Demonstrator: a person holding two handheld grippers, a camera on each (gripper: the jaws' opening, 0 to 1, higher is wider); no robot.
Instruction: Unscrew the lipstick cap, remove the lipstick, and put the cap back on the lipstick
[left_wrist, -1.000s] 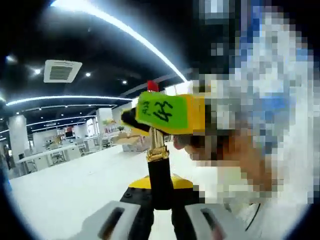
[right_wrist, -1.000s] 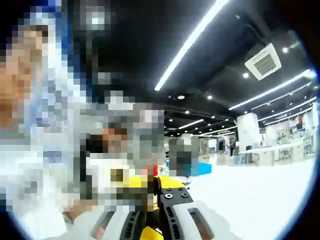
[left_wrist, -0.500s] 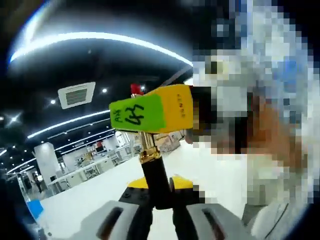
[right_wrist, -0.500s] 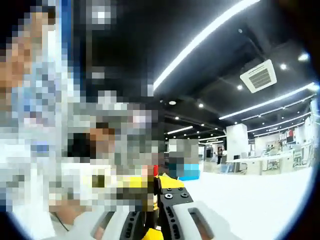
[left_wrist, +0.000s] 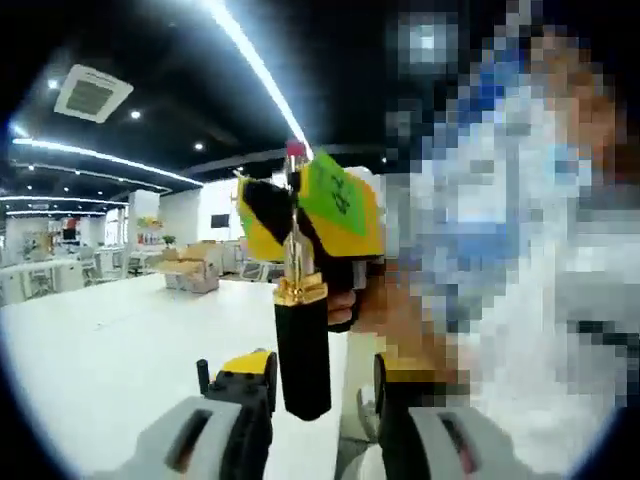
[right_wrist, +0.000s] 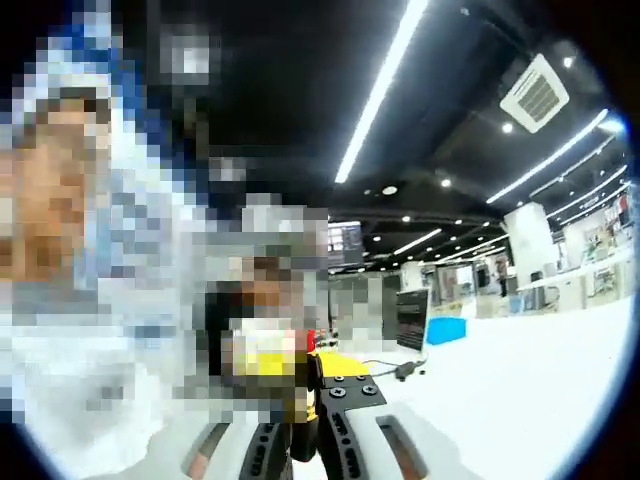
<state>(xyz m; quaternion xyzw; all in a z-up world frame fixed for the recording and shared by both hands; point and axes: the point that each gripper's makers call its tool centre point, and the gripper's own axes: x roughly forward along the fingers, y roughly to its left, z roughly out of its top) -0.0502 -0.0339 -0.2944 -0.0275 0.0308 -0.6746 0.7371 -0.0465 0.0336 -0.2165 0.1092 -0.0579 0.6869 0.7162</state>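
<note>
The lipstick (left_wrist: 302, 345) has a black base, a gold band and a gold tube with a red tip (left_wrist: 296, 151). It stands upright in the left gripper view. My right gripper (left_wrist: 320, 215), yellow and black with a green label, is shut on the gold tube. My left gripper (left_wrist: 320, 378) is open, its jaws standing apart on either side of the black base without touching it. In the right gripper view my right gripper (right_wrist: 305, 400) stays shut on the lipstick, and the red tip (right_wrist: 311, 342) pokes out above the jaws.
A person stands very close behind the grippers. A white tabletop (left_wrist: 110, 350) stretches to the left below them. Cardboard boxes (left_wrist: 190, 270) sit far off. A dark monitor (right_wrist: 412, 315), a blue box (right_wrist: 448, 328) and a cable (right_wrist: 405, 370) are on the white surface.
My left gripper's jaws have opened and let go of the black base. The lipstick now hangs from my right gripper alone. Both views have swung.
</note>
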